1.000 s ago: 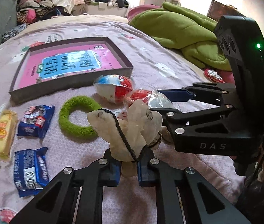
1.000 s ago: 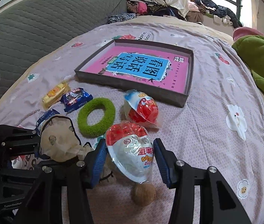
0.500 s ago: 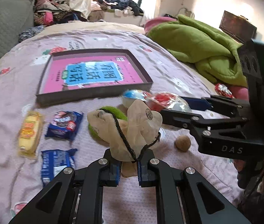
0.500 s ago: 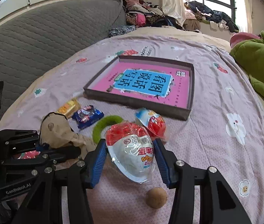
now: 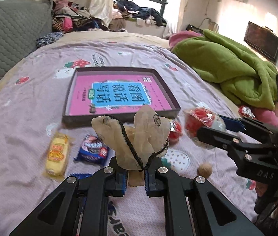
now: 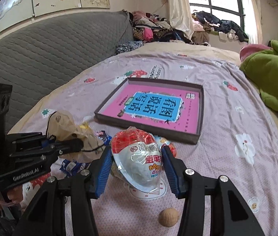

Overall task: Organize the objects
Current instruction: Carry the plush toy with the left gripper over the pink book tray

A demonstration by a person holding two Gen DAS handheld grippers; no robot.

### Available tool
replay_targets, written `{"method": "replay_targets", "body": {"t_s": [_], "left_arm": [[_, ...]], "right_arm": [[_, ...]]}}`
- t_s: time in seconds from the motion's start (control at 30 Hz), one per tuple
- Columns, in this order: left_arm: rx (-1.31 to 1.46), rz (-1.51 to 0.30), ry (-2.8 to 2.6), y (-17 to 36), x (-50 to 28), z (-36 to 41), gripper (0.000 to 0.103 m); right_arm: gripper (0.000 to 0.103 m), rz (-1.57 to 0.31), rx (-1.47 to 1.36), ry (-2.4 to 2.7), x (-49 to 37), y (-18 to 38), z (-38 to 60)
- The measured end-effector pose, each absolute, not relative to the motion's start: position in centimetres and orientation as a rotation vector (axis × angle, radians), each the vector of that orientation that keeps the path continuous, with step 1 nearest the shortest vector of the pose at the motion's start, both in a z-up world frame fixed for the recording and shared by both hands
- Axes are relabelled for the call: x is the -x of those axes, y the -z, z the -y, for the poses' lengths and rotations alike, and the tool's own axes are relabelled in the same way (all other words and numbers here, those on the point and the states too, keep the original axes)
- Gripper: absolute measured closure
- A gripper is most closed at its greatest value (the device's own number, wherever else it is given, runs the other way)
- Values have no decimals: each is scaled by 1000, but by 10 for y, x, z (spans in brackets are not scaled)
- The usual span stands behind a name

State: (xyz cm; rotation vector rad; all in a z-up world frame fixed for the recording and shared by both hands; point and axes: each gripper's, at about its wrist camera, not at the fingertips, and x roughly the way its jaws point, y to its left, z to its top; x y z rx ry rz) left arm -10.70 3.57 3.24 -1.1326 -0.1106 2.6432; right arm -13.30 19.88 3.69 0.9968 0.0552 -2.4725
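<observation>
Both grippers holding items above bed: L gripper pinching beige pouch; R gripper clamping wrapped egg. Tray holding pink book. "GenRobot.AI", "DAS" showing on bodies.

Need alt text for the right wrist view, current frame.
The right gripper holds a wrapped red-and-white toy egg above a pink bedsheet. Ahead lies a shallow tray holding a pink book; a walnut sits below, and the left gripper grips a beige pouch.

Egg toy in glossy crinkled plastic wrap; pouch thin matt cloth; bedsheet soft matt fabric.
</observation>
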Motion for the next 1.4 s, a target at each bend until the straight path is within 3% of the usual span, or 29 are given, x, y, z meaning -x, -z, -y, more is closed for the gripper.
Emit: {"method": "replay_targets", "body": {"t_s": [0.7, 1.1, 1.4], "left_arm": [[1013, 143, -2795, -85, 163, -3, 90], [976, 177, -2869, -81, 212, 17, 90], [969, 117, -2890, -65, 250, 10, 90]], "right_arm": [[52, -68, -780, 2573, 159, -101, -197], [52, 29, -634, 2600, 188, -122, -212], [52, 19, -639, 2642, 216, -100, -217]]}}
